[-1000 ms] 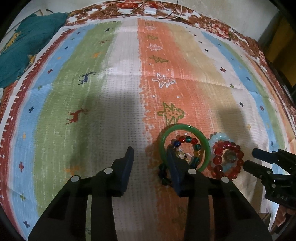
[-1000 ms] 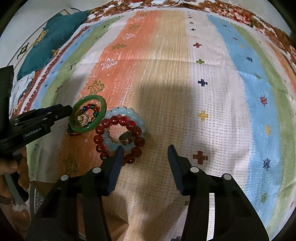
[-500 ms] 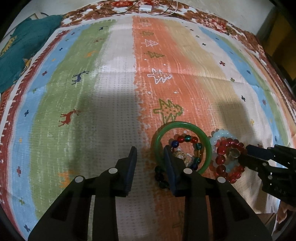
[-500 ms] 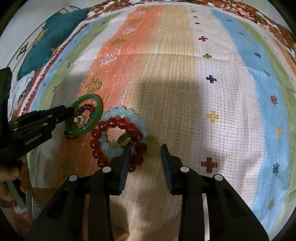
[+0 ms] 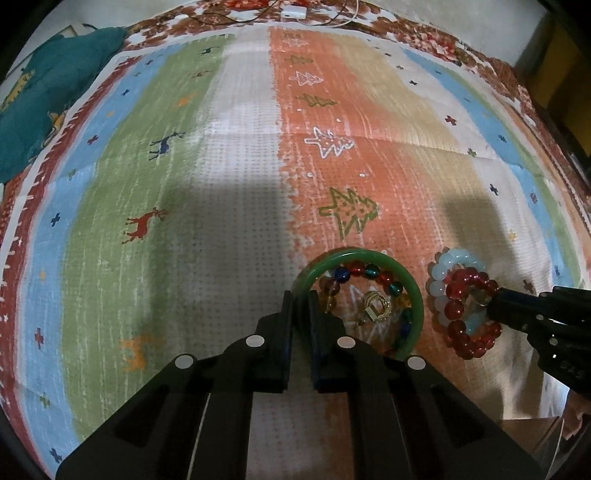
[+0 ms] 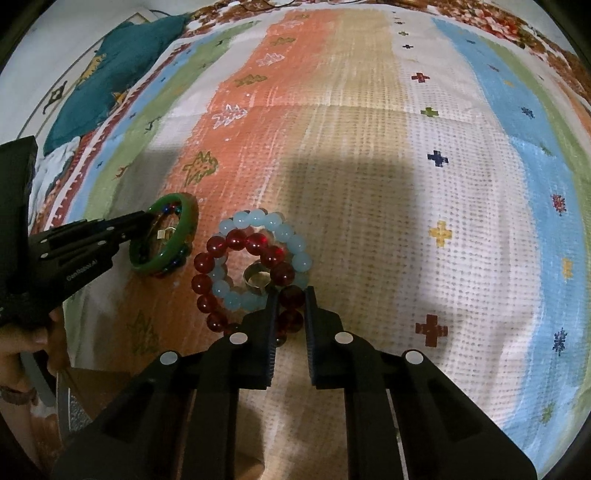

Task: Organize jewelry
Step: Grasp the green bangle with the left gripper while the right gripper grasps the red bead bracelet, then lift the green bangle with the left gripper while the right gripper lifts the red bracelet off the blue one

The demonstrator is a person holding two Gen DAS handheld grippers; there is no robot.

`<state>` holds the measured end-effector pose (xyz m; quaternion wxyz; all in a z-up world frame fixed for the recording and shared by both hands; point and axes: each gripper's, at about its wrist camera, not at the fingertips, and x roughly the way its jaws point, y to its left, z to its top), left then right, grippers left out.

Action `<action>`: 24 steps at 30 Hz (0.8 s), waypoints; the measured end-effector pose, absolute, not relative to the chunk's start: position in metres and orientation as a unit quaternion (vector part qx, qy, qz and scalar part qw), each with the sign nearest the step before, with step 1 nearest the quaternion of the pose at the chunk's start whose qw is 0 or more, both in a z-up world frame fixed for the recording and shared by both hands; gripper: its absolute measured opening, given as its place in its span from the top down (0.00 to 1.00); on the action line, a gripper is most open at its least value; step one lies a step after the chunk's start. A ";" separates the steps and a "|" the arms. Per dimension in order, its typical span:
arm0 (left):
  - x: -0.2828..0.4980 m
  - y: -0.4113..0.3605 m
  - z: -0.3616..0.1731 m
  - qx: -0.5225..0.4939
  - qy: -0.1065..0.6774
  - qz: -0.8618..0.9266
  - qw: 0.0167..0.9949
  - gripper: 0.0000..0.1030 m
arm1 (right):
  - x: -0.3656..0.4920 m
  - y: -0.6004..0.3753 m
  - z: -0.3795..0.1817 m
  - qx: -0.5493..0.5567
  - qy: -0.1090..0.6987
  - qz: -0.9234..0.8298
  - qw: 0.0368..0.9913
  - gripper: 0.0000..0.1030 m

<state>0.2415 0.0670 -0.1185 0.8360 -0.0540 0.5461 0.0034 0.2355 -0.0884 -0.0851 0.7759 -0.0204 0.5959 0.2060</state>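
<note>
A green bangle (image 5: 369, 254) lies on the striped cloth, and my left gripper (image 5: 300, 295) is shut on its near-left rim. Inside the bangle sit a multi-coloured bead bracelet (image 5: 354, 269) and a small gold piece (image 5: 376, 306). In the right wrist view the bangle (image 6: 184, 225) tilts up in the left gripper (image 6: 147, 216). To its right a red bead bracelet (image 6: 236, 240) overlaps a pale blue bead bracelet (image 6: 258, 218), with a silver ring (image 6: 255, 277) inside. My right gripper (image 6: 291, 291) is closing, its pads against the red beads between them.
The striped cloth (image 5: 221, 184) with deer and tree motifs covers the surface. A teal cloth (image 5: 55, 92) lies at the far left and a white charger with cable (image 5: 293, 14) at the far edge. A person's hand (image 6: 22, 339) holds the left gripper near the cloth's front edge.
Both grippers' jaws have narrowed from wide apart. The left has shut on the bangle's rim, tilting it; the right has moved onto the red bracelet and closed around its beads.
</note>
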 end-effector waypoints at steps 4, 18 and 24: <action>0.238 0.068 -0.110 -0.055 0.538 0.005 0.841 0.94 | 0.233 -0.088 -0.075 -0.043 0.584 0.207 0.784 0.87; 0.226 0.065 -0.080 -0.058 0.507 0.002 0.860 0.93 | 0.218 -0.077 -0.044 -0.076 0.549 0.223 0.802 0.87; 0.221 0.060 -0.070 -0.058 0.497 -0.004 0.866 0.93 | 0.214 -0.077 -0.034 -0.067 0.541 0.231 0.806 0.87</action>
